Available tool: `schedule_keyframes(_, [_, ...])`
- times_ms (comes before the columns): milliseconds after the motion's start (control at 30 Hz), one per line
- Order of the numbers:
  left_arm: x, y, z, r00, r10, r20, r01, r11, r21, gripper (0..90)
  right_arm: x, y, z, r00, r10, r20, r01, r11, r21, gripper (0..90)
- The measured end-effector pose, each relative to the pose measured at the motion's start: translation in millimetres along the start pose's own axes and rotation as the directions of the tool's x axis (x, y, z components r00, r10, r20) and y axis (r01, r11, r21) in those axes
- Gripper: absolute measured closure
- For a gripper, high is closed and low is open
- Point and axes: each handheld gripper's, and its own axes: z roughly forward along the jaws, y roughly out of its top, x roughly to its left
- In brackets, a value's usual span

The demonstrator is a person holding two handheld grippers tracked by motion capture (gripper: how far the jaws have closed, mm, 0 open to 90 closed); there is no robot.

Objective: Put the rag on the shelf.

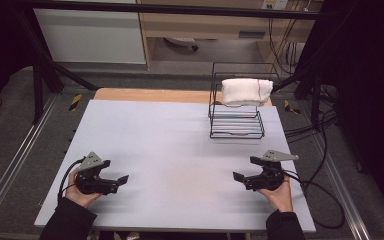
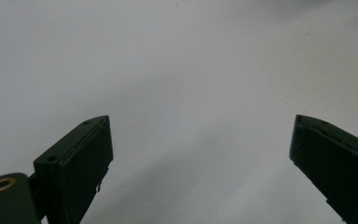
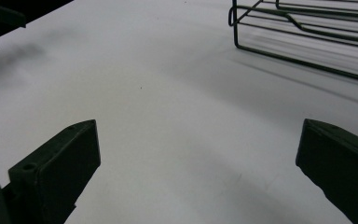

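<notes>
Both tools, left tool (image 1: 116, 174) and right tool (image 1: 245, 169), are resting spread apart on the surface (image 1: 180, 150); the soft, light towel (image 1: 246, 91) atop the wire rack (image 1: 236, 120) is likely best pinched at a fold.

A wire rack (image 1: 236, 120) stands at the far right of the surface (image 1: 170, 150), with a folded towel (image 1: 246, 91) on its upper tier. The left gripper (image 1: 114, 176) sits near left, the right gripper (image 1: 246, 170) near right, well apart.

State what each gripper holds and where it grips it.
Nothing is held: left gripper and right gripper are both open over the pale grey table.
</notes>
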Motion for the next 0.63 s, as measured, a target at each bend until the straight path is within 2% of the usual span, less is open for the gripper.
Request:
schedule_keyframes(133, [2.2, -5.8, -1.2, 0.9998, 0.016, -0.010, -0.016, 0.9999, 0.006, 6.0, -2.5, -12.4, -0.7, 0.9998, 0.018, -0.001, -0.018, 0.9996, 0.020, 0.4])
schedule_keyframes(300, [5.2, -10.5, -1.0, 1.0000, 0.003, 0.000, -0.003, 0.9999, 0.014, 6.1, -1.7, -22.5, -0.9, 0.9998, 0.019, -0.012, -0.018, 0.9984, 0.053, 0.5])
schedule_keyframes(633, [5.6, -14.1, 1.1, 0.9999, 0.015, -0.001, -0.015, 0.9992, 0.037, 6.1, -2.9, -23.7, -0.4, 1.0000, 0.004, -0.007, -0.003, 0.9980, 0.063, 0.5])
